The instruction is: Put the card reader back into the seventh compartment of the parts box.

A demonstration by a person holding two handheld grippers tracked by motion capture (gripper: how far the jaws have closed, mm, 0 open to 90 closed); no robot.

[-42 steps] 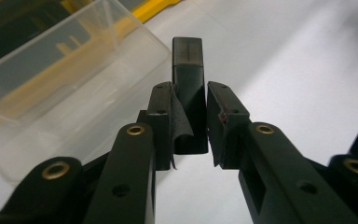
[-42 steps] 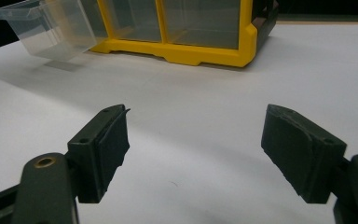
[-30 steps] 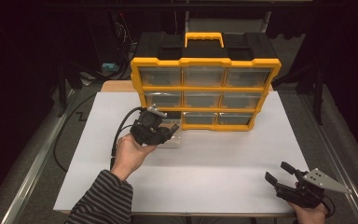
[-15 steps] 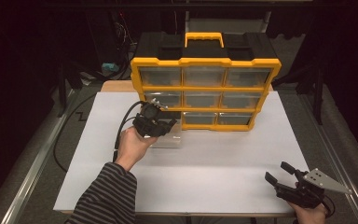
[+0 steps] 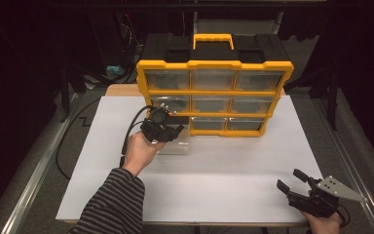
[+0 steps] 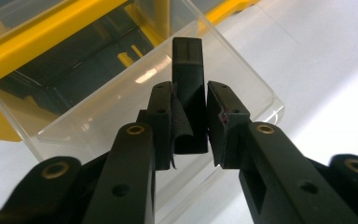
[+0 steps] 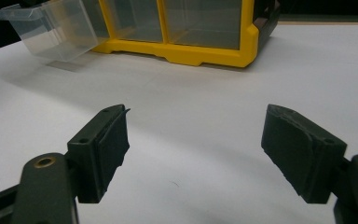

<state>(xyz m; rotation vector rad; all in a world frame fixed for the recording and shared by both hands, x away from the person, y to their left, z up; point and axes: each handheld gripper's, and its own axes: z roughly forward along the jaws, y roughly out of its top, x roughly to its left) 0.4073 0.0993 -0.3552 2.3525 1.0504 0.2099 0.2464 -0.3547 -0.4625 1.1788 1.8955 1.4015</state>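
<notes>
A yellow-and-black drawer organizer [image 5: 214, 66] stands at the back of the white sheet. A clear plastic drawer [image 5: 177, 146] sticks out of its bottom-left slot, tilted down at the front. My left gripper [image 5: 173, 130] hangs just over that drawer, shut on a small black block [image 6: 187, 56]. In the left gripper view the block stands upright between the pads [image 6: 223, 121], above the drawer [image 6: 242, 79]. My right gripper [image 5: 289, 179] rests at the front right of the sheet, open, with nothing between its fingers. The right gripper view shows the drawer [image 7: 51, 28] and the organizer [image 7: 200, 49] farther off.
The white sheet [image 5: 224, 185] covers the table between the organizer and the front edge. A black cable [image 5: 131, 131] trails from the left gripper. Metal rails [image 5: 34, 180] run along both sides of the table, with dark surroundings beyond.
My left gripper has moved a little toward the organizer and lower over the clear drawer, still holding the block. The right gripper has stayed put.
</notes>
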